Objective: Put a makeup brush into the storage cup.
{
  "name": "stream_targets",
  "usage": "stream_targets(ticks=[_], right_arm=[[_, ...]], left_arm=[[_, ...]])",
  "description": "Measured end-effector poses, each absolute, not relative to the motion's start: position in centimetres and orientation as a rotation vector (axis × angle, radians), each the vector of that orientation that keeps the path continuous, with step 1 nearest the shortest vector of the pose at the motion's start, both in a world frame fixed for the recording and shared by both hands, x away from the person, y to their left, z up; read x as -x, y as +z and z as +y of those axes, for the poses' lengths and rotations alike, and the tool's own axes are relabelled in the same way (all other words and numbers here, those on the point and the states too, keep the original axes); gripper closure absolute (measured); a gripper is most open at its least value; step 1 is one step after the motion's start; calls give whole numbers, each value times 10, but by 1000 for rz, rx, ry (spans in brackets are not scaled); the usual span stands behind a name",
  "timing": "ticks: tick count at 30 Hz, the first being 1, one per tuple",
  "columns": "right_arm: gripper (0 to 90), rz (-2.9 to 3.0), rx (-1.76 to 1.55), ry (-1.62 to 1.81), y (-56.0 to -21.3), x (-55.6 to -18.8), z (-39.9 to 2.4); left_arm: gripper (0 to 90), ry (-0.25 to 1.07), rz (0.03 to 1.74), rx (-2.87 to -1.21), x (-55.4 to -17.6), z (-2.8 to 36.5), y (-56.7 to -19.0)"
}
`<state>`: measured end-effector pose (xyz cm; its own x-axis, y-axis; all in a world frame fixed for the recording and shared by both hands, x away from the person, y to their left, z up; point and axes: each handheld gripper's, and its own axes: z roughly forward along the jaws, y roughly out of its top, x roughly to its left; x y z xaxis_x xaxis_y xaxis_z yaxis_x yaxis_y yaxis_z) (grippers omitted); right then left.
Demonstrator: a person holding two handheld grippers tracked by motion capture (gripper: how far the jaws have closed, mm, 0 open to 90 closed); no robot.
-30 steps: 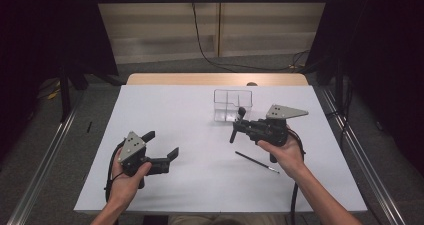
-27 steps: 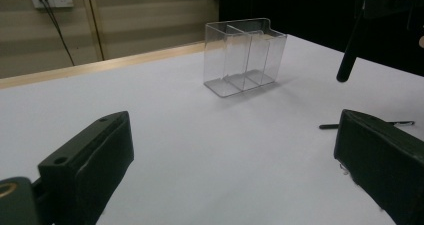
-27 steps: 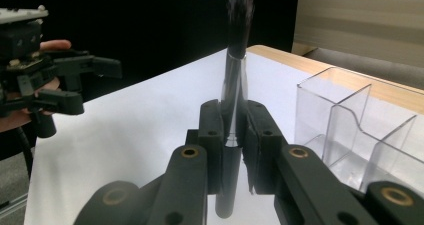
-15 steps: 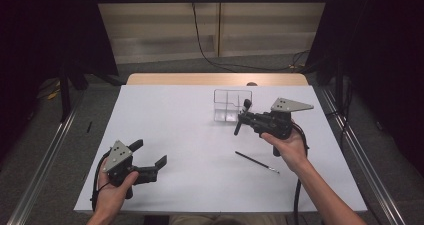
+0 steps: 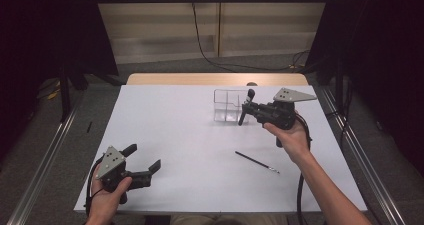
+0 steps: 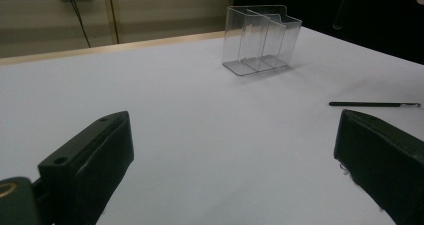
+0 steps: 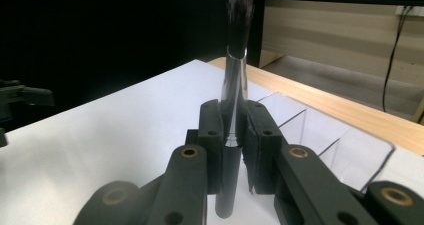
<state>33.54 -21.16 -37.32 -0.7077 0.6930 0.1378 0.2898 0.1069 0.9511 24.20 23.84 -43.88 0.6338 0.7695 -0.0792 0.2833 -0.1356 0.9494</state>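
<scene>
1. Brush [image 7: 235, 85], a makeup-type tool with a dark handle, a silvery ferrule and a dark tuft, is gripped upright in the right gripper [image 5: 245, 109]; its jaws are drawn narrow around the handle, the pads pressing on it from both sides.
2. In the high view the brush [image 5: 249, 96] is held just beside the right edge of the clear organizer [image 5: 227, 105], a small divided box standing at the far right of the white table [image 5: 165, 130]. The tuft points up and the handle end points down.
3. The step in hand is judged to be the carrying of the brush to the organizer, ahead of its being lowered into a compartment. Which compartment is aimed at cannot be told.
4. The left gripper [image 5: 145, 166] is held low at the near left corner, well apart from the box. Its jaws stand wide, with nothing between them.
5. A thin dark pencil-like stick [image 5: 256, 162] lies flat on the table, near the right forearm and between the two grippers.
6. For the next move, the handle end would need to be brought over an open compartment and kept upright, so that the thin wall is not struck. A light box of this kind is likely to slide or tip if knocked.
</scene>
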Motion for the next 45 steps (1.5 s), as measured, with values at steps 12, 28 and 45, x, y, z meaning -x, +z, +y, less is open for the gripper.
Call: stream_targets(ticks=[12,28,45], right_arm=[[796,1996,-993,1611,-362,-358,-222],[796,1939,-1036,1553,-357,-392,-222],[795,1969,-1086,1444,-375,-417,-213]], left_arm=[[26,558,884,-1674,-240,246,-436],[26,551,880,-1696,-239,245,-438],[26,565,884,-1699,-239,248,-436]])
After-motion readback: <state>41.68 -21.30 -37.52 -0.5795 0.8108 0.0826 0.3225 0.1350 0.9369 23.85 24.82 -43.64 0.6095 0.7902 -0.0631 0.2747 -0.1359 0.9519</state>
